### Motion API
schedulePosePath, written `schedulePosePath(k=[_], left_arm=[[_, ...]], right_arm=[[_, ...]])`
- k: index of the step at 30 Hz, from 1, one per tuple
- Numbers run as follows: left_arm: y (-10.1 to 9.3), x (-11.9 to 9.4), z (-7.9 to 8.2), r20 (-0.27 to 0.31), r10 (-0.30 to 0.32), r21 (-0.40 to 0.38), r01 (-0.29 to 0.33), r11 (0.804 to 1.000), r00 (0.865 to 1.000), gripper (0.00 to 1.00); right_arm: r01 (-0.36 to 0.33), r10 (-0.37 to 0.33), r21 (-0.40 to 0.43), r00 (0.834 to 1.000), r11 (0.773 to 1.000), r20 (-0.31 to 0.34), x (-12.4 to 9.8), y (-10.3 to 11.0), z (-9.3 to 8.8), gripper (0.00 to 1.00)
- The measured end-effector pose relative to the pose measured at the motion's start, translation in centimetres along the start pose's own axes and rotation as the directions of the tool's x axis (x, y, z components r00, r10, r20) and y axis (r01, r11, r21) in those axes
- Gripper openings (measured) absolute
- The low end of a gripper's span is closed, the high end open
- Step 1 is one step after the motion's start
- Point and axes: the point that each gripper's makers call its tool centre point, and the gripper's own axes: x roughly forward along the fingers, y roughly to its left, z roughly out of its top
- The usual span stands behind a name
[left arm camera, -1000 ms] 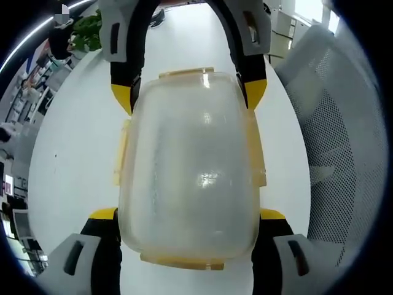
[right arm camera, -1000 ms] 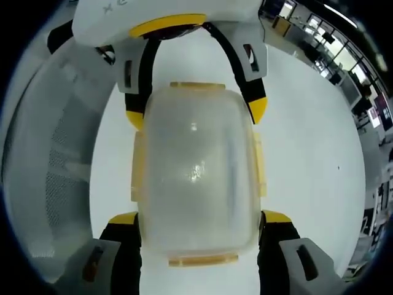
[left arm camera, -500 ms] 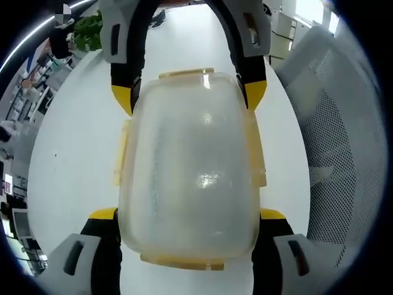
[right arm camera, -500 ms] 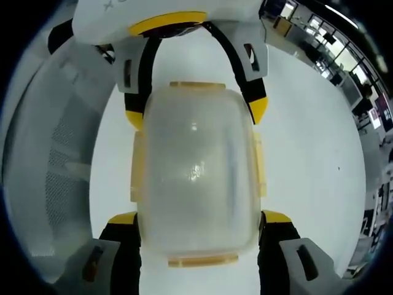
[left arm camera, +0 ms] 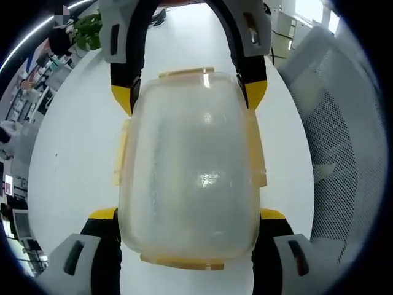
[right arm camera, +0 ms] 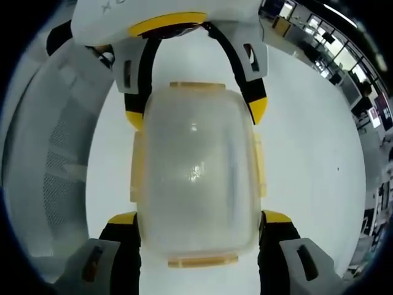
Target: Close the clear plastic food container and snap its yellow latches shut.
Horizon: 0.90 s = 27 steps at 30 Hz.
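the container (left arm camera: 190, 166) sits mid-table (left arm camera: 80, 141), its long axis running between the two tongs; left gripper (left arm camera: 187, 215) clamps one end, right gripper (right arm camera: 199, 218) the opposite end; the latches (right arm camera: 261, 166) on the long sides seem unsnapped, equally near both.

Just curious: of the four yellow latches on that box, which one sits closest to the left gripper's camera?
In the left gripper view, the latch at the container's bottom edge, between the left gripper's own jaws; the others sit at the sides and far end.
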Motion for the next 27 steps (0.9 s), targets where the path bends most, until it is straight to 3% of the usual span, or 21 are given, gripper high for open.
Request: schedulePosePath(k=[27], left_arm=[[3.3, 0.5, -0.4, 0.004, -0.002, -0.001, 0.002, 1.000, 1.000, 0.89]], right_arm=[[-0.010, 0.010, -0.002, 1.000, 1.000, -0.009, 0.5, -3.4, 0.2, 0.79]])
